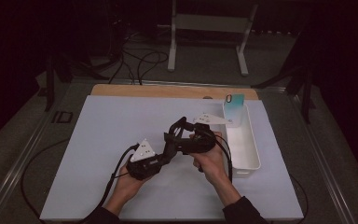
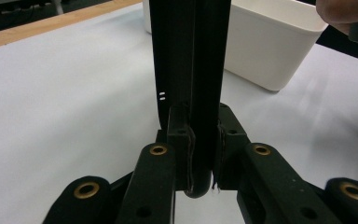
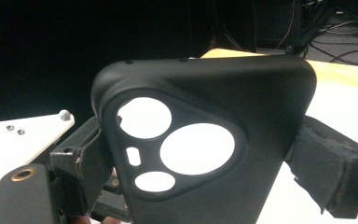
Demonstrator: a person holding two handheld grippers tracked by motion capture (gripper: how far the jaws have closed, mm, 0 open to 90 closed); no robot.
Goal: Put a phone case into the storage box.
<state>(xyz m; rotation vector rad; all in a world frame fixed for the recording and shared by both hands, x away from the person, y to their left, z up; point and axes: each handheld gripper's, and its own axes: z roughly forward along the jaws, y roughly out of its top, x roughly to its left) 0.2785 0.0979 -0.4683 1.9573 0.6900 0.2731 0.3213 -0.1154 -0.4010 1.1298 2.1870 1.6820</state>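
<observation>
Mid-table, the left gripper (image 1: pixel 168 145) pinches the black phone case (image 3: pixel 205 140) edge-on while the right gripper's (image 1: pixel 179 128) state is unclear, so hold steady and carry toward the white bin (image 1: pixel 249 161) at three o'clock.

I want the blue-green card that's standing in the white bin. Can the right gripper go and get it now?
Probably not yet. The right gripper and the left gripper look shut on the black phone case, so its jaws are full. The way to the card in the white bin looks free once it lets go.
</observation>
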